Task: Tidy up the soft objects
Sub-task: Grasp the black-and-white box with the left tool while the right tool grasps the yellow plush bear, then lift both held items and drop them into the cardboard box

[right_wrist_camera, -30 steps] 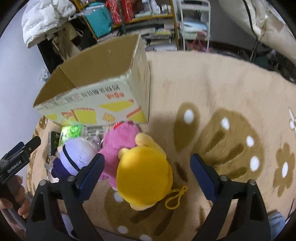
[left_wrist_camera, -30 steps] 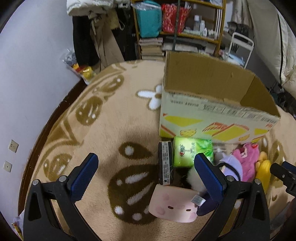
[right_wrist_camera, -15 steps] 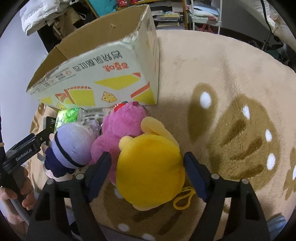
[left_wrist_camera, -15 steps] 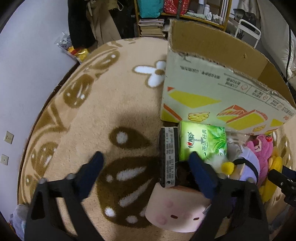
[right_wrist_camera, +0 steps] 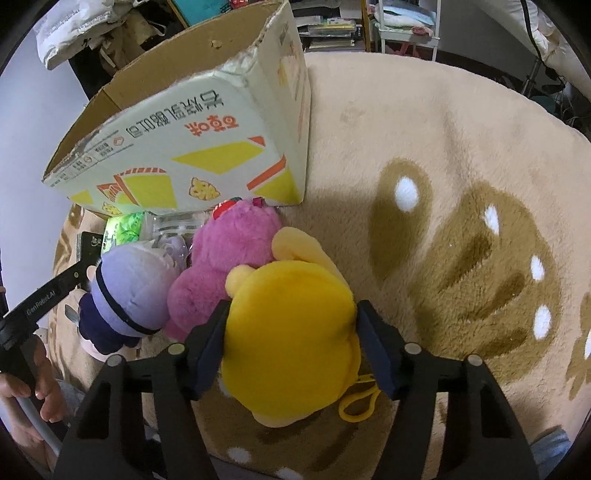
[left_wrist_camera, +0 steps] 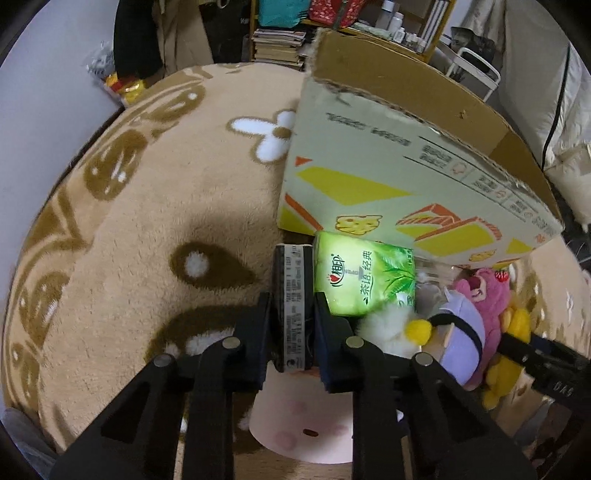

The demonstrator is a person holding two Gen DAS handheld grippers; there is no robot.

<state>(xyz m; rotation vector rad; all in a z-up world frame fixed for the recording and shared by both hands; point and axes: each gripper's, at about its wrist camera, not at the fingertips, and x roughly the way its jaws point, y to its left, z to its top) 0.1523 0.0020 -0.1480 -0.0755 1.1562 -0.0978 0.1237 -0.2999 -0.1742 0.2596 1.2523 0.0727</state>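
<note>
One cardboard box [left_wrist_camera: 399,155] is standing open at upper centre of both views, on a tan rug [left_wrist_camera: 147,206] with brown paw and flower marks. Shelves [left_wrist_camera: 332,22] of books and bags are filling the top edge.

Crowding the box's near wall, low in the frame:
- one green tissue pack [left_wrist_camera: 364,277], lying just beside the black pack
- one purple plush [right_wrist_camera: 129,291], touching the pink plush [right_wrist_camera: 229,258]
- one pink round cushion [left_wrist_camera: 306,424], lying under the left fingers

Left gripper [left_wrist_camera: 293,314] is reaching in from bottom centre, fingers clamping the narrow black pack [left_wrist_camera: 293,306].

Right gripper [right_wrist_camera: 291,339] is coming from bottom centre, fingers pressing both sides of the yellow plush [right_wrist_camera: 291,339]; its yellow clip loop [right_wrist_camera: 360,402] is trailing on the rug.
</note>
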